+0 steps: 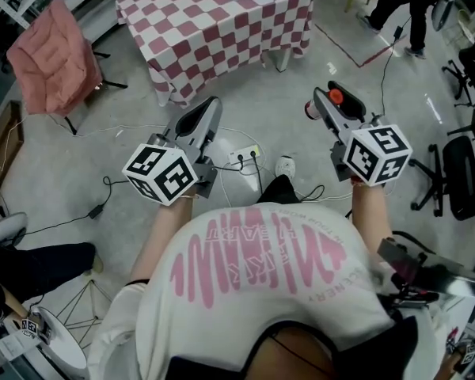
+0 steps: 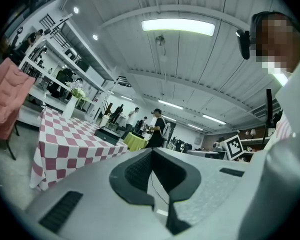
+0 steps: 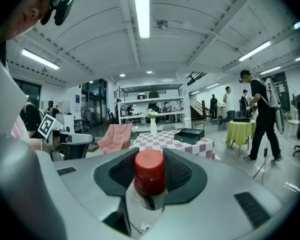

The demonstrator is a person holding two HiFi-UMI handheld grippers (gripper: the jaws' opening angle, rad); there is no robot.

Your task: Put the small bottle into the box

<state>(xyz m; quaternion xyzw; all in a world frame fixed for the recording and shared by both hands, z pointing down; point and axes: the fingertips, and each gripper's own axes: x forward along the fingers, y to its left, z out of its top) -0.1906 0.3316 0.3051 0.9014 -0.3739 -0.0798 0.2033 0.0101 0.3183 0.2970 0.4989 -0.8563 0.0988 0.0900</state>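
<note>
The right gripper is clamping ribbed pads on the round, red-capped small bottle; the left gripper is closing tip-to-tip, empty.

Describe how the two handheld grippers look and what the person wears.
The left gripper and right gripper are grey tapering shells with dark ribbed pads lining the jaws. Each carries a white cube with black square markers: left cube, right cube. The person wears a white T-shirt with pink lettering.

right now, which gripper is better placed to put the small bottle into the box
Right. The right gripper is clamped on the red-capped small bottle, with the black box on the checkered table ahead. The left gripper holds nothing.
</note>
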